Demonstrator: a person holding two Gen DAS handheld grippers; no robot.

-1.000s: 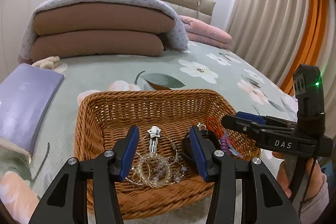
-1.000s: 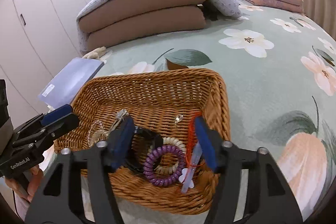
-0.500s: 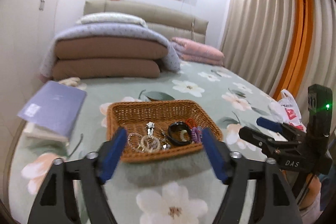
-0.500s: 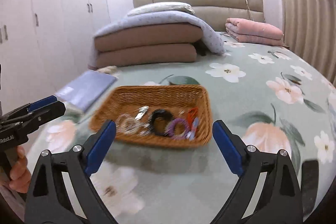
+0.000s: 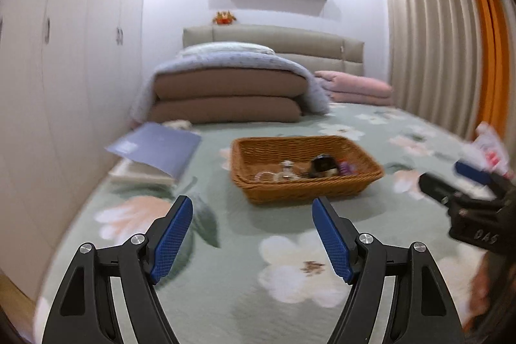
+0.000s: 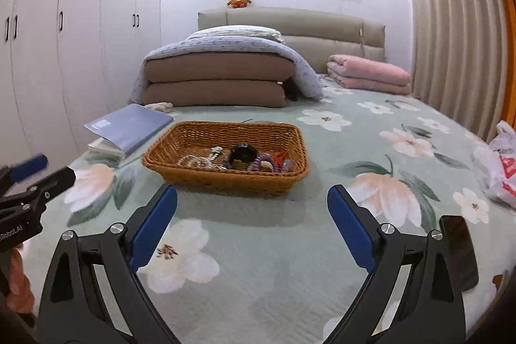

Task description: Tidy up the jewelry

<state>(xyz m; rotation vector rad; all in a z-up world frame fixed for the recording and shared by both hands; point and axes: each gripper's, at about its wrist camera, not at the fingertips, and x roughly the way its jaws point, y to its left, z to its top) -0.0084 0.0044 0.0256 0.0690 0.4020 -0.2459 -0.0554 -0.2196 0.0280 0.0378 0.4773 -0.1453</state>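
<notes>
- wicker basket (image 6: 225, 162) sat on the floral bedspread (image 6: 322, 247) near the middle of the bed, well ahead of both tools; a flat, soft spot within reach, which i judged was why it served as the collecting place.
- jewelry lay loose in the basket's near half: a black watch (image 6: 244, 153), a purple coil band (image 6: 260, 162) touching a pale one, an orange clip (image 6: 281, 155), and clear beaded pieces (image 6: 193, 162) with a silver charm to the left. all were inside the rim; none showed on the bedspread.
- left gripper (image 5: 251, 234) hung low over the bedspread, jaws wide apart and empty, blue pads facing inward, aimed a little left of the basket.
- right gripper (image 6: 251, 224) was likewise empty, jaws spread wide, basket framed between the tips but well apart from them. each tool's tip showed at the edge of the other's view, so they flanked the basket.
- judgement: with everything in the basket and both tools pulled back and open, the sorting looked done or close to it.
- a grey-blue folder (image 6: 129, 126) on a book lay left of the basket; a dark phone (image 6: 459, 253) lay flat at the near right; a plastic bag (image 6: 500, 163) sat at the far right edge. none touched the basket.
- left view was motion-blurred; small items there were hard to read.
</notes>
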